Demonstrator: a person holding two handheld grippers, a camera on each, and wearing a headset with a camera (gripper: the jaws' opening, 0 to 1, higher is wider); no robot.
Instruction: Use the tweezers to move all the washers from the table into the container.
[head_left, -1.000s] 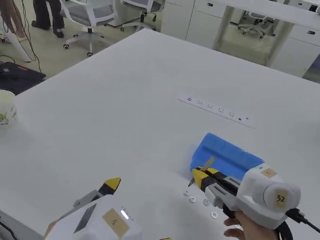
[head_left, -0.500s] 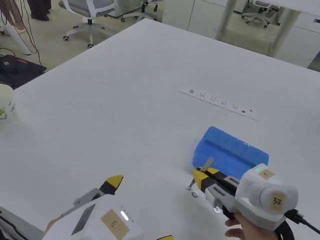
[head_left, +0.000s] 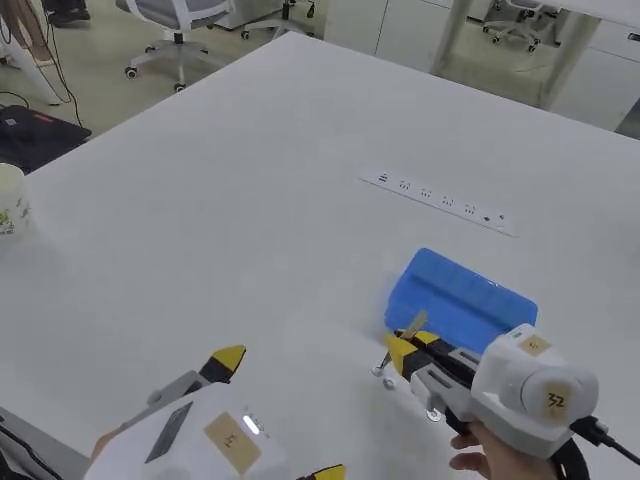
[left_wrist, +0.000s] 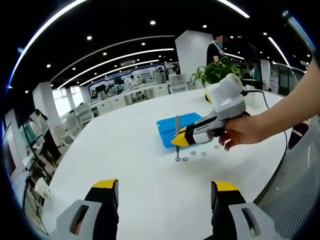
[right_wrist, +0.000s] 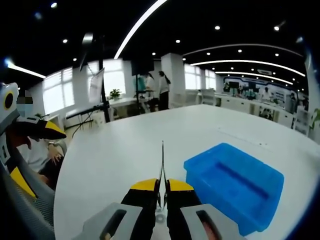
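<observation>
Right gripper (right_wrist: 161, 186) has its yellow-tipped jaws pressed together on the tweezers (left_wrist: 177, 136), whose thin points come down to the white table (head_left: 250, 220) at one end of a short row of small washers (left_wrist: 193, 153). These washers lie on the table just beside the near edge of the blue container (head_left: 462, 298). Left gripper (left_wrist: 162, 197) hangs well apart from them, over bare table, its jaws spread wide.
</observation>
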